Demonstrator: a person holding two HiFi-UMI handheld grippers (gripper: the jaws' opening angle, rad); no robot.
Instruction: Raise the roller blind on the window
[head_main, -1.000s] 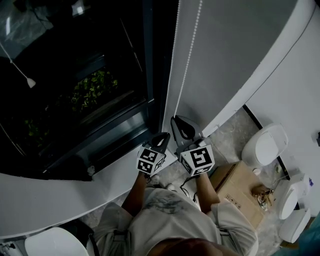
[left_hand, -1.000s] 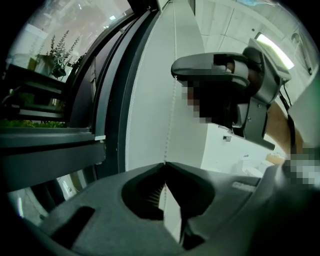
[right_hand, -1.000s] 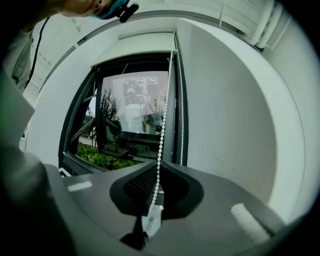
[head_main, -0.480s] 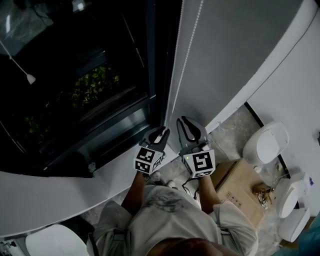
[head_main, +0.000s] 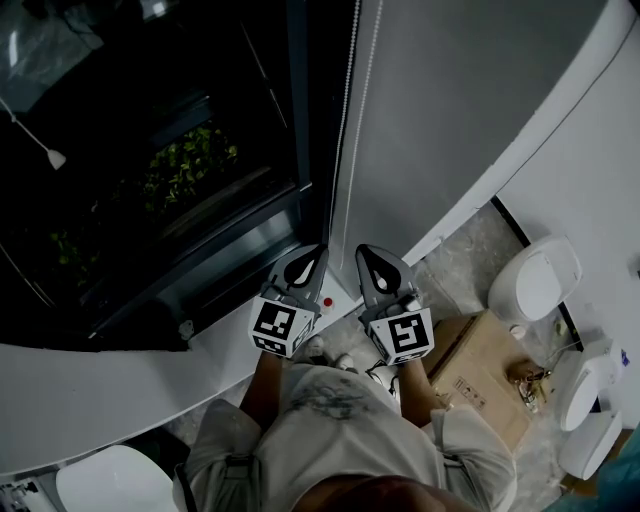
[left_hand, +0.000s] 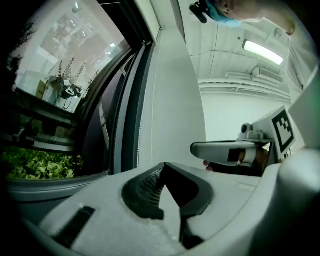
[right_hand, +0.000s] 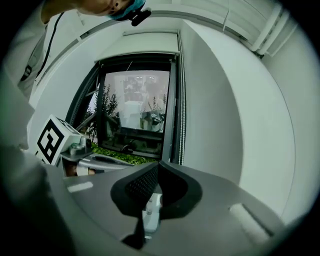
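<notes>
Dark glass fills the window (head_main: 150, 150) at the left of the head view, where a white cord pull (head_main: 57, 158) is seen hanging at the far edge and green plants (head_main: 185, 160) are seen through the pane. A white sill (head_main: 100, 390) is seen below the glass, and a dark frame (head_main: 300, 120) closes the window on its right. The roller blind (right_hand: 147, 46) is made out only in the right gripper view, as a pale band across the top of the window, with the glass below it uncovered. Just right of the frame, the bead chain (head_main: 349, 120) is seen running down in two strands to the tongs. The left tongs (head_main: 316, 250) are held level beside the frame; their jaws have just been closed and are now together at the tip, and whether the chain is pinched there cannot be told. The right tongs (head_main: 366, 250) are held just beside them, likewise level, their jaws closed with a short white beaded length of the chain seen between the pads. A grey wall (head_main: 470, 120) is seen to the right of the chain. On the floor further right, a cardboard box (head_main: 490, 375) is set near a white rounded seat (head_main: 535, 285).
</notes>
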